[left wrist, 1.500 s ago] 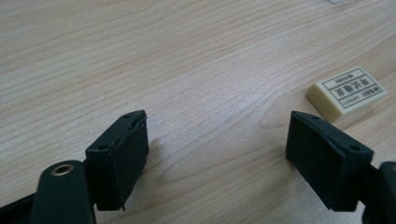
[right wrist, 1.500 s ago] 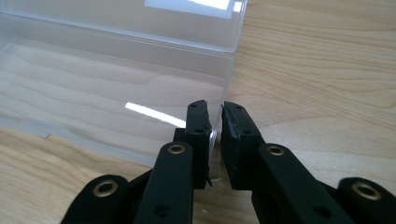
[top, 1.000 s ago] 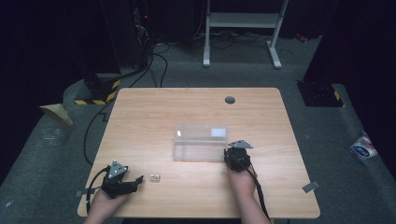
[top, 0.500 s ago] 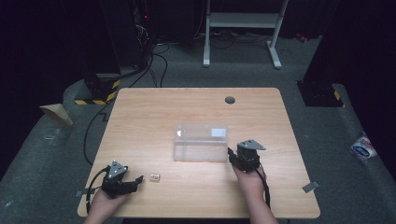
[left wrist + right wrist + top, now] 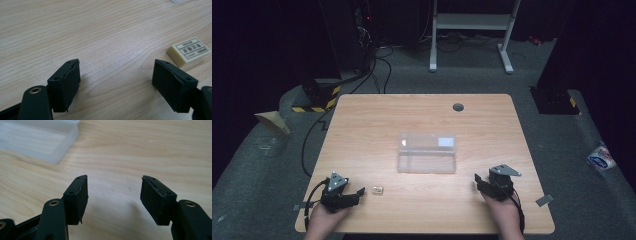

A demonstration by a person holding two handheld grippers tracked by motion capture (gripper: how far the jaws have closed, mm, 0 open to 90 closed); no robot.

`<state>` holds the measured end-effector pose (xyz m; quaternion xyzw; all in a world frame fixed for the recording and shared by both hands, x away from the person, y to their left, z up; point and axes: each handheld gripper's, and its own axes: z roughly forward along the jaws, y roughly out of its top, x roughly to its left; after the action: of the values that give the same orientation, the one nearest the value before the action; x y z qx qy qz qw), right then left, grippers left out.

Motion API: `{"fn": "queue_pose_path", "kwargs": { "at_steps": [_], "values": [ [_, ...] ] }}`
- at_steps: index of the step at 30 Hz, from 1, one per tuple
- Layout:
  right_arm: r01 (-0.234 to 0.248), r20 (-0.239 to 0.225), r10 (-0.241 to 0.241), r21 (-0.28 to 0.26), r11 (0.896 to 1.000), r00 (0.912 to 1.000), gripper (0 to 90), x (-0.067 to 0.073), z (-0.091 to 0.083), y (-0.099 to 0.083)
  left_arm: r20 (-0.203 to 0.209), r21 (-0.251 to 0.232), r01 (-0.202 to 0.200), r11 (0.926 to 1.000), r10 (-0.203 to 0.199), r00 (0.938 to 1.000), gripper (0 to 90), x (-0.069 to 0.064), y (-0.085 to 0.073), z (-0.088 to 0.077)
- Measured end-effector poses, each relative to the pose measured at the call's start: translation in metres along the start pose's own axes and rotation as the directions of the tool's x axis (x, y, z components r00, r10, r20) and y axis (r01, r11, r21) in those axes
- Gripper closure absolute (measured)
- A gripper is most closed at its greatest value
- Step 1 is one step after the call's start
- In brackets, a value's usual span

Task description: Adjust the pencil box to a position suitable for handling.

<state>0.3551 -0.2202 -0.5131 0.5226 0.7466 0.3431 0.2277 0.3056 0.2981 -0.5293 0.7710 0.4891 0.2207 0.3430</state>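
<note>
High view: eraser (image 5: pixel 377 190) lies just beside the left hand-held gripper (image 5: pixel 357 193).

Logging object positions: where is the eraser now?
In the high view the eraser lies near the table's front-left edge, just right of the left claw.

Left claw (image 5: pixel 360 192) gapes empty; right claw (image 5: pixel 478 181), just opening, holds nothing.

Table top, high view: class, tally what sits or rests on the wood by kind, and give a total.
Clear plastic box: 1
Eraser: 1
Hand-held gripper: 2, left and right
Total: 4
</note>
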Motion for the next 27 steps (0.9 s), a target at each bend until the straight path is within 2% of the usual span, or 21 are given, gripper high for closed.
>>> {"fn": "queue_pose_path", "kwargs": {
  "at_steps": [3, 6, 8, 12, 13, 15, 16, 17, 20, 21, 24, 27],
  "values": [
    [0.001, 0.033, -0.002, 0.019, 1.000, 0.9994, 37.6, -0.005, -0.006, -0.008, 0.001, 0.001, -0.006, 1.0000, 0.006, 1.0000, 23.7, -0.001, 0.000, 0.000],
    [-0.017, 0.017, 0.016, 0.058, 0.998, 0.9997, 34.5, -0.010, -0.007, -0.014, 0.003, 0.002, -0.007, 1.0000, 0.007, 1.0000, 23.7, -0.003, 0.000, 0.000],
    [0.012, 0.032, -0.013, 0.032, 0.999, 0.9994, 34.6, -0.008, -0.007, -0.020, 0.001, 0.002, -0.007, 1.0000, 0.007, 1.0000, 23.7, -0.003, 0.000, 0.000],
    [-0.002, 0.055, 0.001, 0.026, 1.000, 0.9985, 35.2, -0.005, -0.008, -0.021, 0.002, 0.000, -0.005, 1.0000, 0.005, 1.0000, 23.8, -0.003, 0.000, 0.000],
    [-0.003, 0.056, 0.001, 0.028, 1.000, 0.9984, 35.4, -0.005, -0.008, -0.021, 0.018, 0.014, -0.011, 0.9998, 0.011, 0.9998, 25.0, -0.002, 0.002, -0.002],
    [-0.012, 0.057, 0.011, 0.025, 1.000, 0.9983, 36.0, -0.005, -0.008, -0.021, 0.056, 0.009, 0.015, 0.9998, -0.016, 0.9983, 28.6, -0.001, 0.003, -0.004],
    [-0.011, 0.058, 0.010, 0.026, 1.000, 0.9983, 36.0, -0.005, -0.008, -0.021, 0.059, -0.002, 0.017, 0.9999, -0.017, 0.9981, 28.5, -0.002, 0.003, -0.005],
    [-0.011, 0.058, 0.010, 0.026, 1.000, 0.9983, 36.0, -0.005, -0.008, -0.021, 0.051, -0.006, 0.003, 1.0000, -0.002, 0.9987, 28.5, -0.002, 0.003, -0.006],
    [-0.010, 0.058, 0.009, 0.025, 1.000, 0.9983, 36.1, -0.005, -0.008, -0.021, 0.057, -0.025, 0.011, 0.9996, -0.010, 0.9983, 28.9, -0.005, 0.007, -0.011],
    [-0.010, 0.058, 0.009, 0.025, 1.000, 0.9983, 36.1, -0.005, -0.008, -0.021, 0.057, -0.025, -0.002, 0.9997, 0.003, 0.9984, 28.9, -0.006, 0.008, -0.012],
    [-0.011, 0.059, 0.009, 0.025, 1.000, 0.9982, 36.1, -0.005, -0.008, -0.021, 0.081, -0.042, -0.008, 0.9991, 0.011, 0.9967, 28.8, -0.013, 0.011, -0.016],
    [-0.010, 0.058, 0.009, 0.025, 1.000, 0.9983, 36.1, -0.005, -0.008, -0.021, 0.076, -0.057, -0.030, 0.9979, 0.034, 0.9965, 28.8, -0.021, 0.015, -0.019]
  ]
}}
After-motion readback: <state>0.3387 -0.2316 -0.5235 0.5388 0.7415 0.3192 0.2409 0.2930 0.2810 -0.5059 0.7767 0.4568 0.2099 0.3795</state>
